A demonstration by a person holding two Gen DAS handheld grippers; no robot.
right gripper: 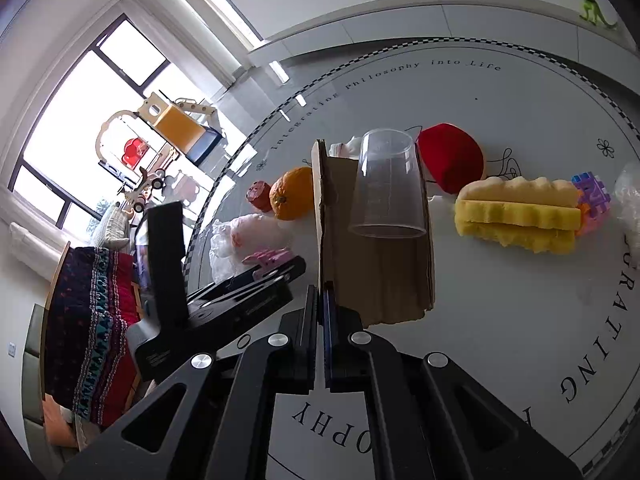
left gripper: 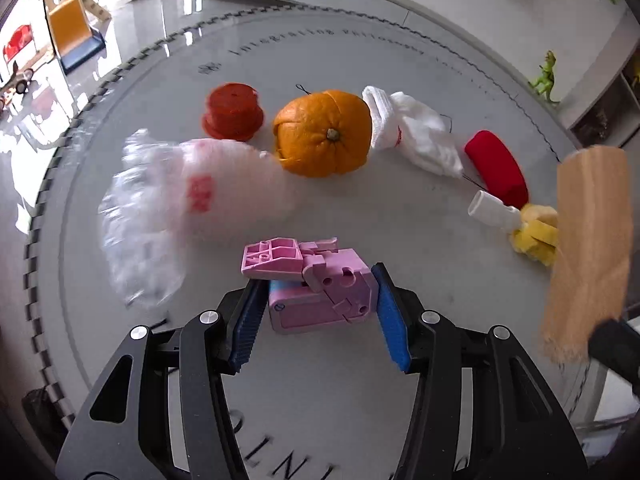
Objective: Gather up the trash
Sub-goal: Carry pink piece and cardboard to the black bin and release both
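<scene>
Two claws are engaged: the left claw [left gripper: 320, 304] clamps the pink plastic block toy [left gripper: 316, 286] on the round white counter [left gripper: 400, 420], apparently for collection, while the right claw [right gripper: 321, 344] pinches the brown cardboard box's [right gripper: 380, 272] wall, keeping it ready as the bin.

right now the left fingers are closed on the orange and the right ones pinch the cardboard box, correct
Not quite. The left gripper is closed on the pink plastic toy, not the orange, which sits untouched farther back; the left wrist view shows it. The right gripper does pinch the cardboard box.
</scene>
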